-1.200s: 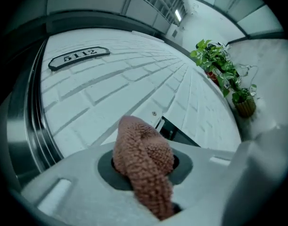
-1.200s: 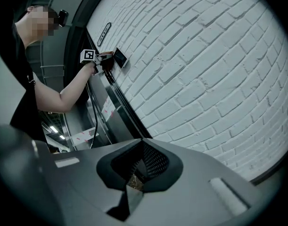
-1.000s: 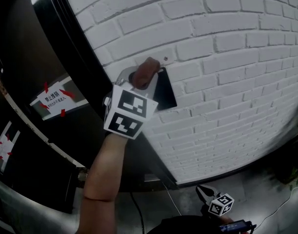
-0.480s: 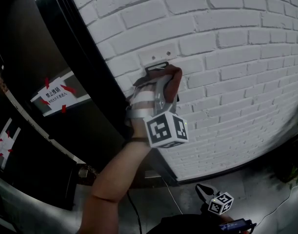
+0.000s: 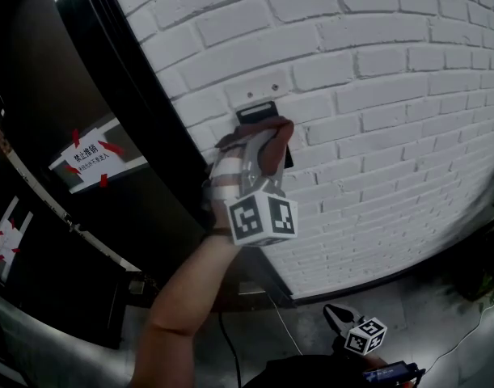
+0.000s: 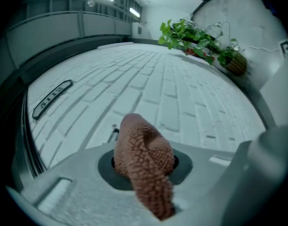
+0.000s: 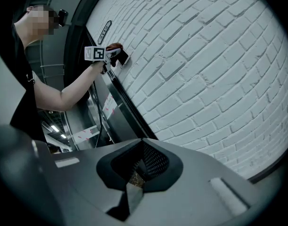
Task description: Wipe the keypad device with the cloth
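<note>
Pressing the rust-brown nubby cloth (image 5: 279,132) against the flat black keypad device (image 5: 255,112) on the white brick wall (image 5: 376,87), I am pinching that cloth in the left gripper (image 5: 261,153). The right gripper (image 5: 337,317) is hanging low, jaws pressed together on nothing. I am judging the wipe as mid-course: the cloth is covering the lower panel, and the top edge is showing bare.

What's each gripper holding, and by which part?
Left gripper is shut on the brown cloth, clamped at its bunched middle; one end pokes forward, the other trails back. Right gripper has its jaws together on nothing.
</note>
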Demonstrator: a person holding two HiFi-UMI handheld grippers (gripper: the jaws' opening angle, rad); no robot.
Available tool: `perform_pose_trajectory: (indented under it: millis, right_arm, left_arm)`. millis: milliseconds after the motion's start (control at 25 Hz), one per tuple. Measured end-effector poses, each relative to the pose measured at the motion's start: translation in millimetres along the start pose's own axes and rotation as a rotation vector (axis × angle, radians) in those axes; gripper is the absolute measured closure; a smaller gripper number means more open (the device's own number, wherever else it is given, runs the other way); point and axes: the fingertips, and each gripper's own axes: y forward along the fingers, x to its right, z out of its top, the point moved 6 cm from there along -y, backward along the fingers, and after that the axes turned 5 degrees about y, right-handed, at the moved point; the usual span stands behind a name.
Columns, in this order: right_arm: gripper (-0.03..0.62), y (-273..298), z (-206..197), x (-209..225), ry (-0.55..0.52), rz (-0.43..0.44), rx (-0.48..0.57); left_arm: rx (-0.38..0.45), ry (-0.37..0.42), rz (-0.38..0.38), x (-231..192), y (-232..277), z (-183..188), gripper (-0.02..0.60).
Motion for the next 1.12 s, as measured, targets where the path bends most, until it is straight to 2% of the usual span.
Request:
perform_pose_trajectory:
  millis: [80, 200, 320, 440, 560, 680, 760, 880, 1000, 1120]
  right_arm:
    - [0.592, -3.0, 0.3, 0.9, -0.001, -0.009, 0.003]
    - [0.592, -9.0, 1.8, 2.9, 0.003, -0.023, 0.01]
    - [0.592, -15.4, 3.8, 7.5, 0.005, -0.041, 0.024]
    - [0.592, -20.4, 5.2, 9.9, 0.027, -0.053, 0.044]
    - [0.592, -24.8, 6.5, 10.4, 0.046, -0.053, 0.048]
    - [0.592, -22.2, 4.6, 8.5, 0.045, -0.058, 0.042]
    - [0.592, -19.7, 3.7, 6.0, 0.04, -0.061, 0.04]
    - [0.592, -20.5, 5.9, 4.8, 0.028, -0.063, 0.027]
    - [0.592, -20.9, 6.1, 4.9, 0.022, -0.071, 0.022]
    - [0.592, -19.6, 5.1, 4.3, 0.016, -0.074, 0.02]
  left_arm:
    - [0.016, -0.079, 0.048, -32.4, -0.2, -1.8, 0.522]
    - [0.032, -0.179, 0.124, -43.8, -6.0, -10.9, 0.522]
    - [0.037, -0.321, 0.189, -24.8, -15.6, -27.0, 0.522]
    - [0.022, -0.41, 0.174, 17.6, -24.3, -40.7, 0.522]
    - [0.012, -0.414, 0.112, 62.4, -26.3, -41.7, 0.522]
    - [0.032, -0.315, 0.016, 91.6, -15.5, -23.0, 0.522]
    - [0.053, -0.268, -0.003, 92.3, -8.6, -10.5, 0.522]
    - [0.08, -0.251, 0.031, 64.7, -0.4, 4.5, 0.522]
    - [0.106, -0.265, 0.084, 16.4, 3.5, 10.4, 0.522]
    - [0.133, -0.378, 0.183, -31.5, -4.4, -7.0, 0.522]
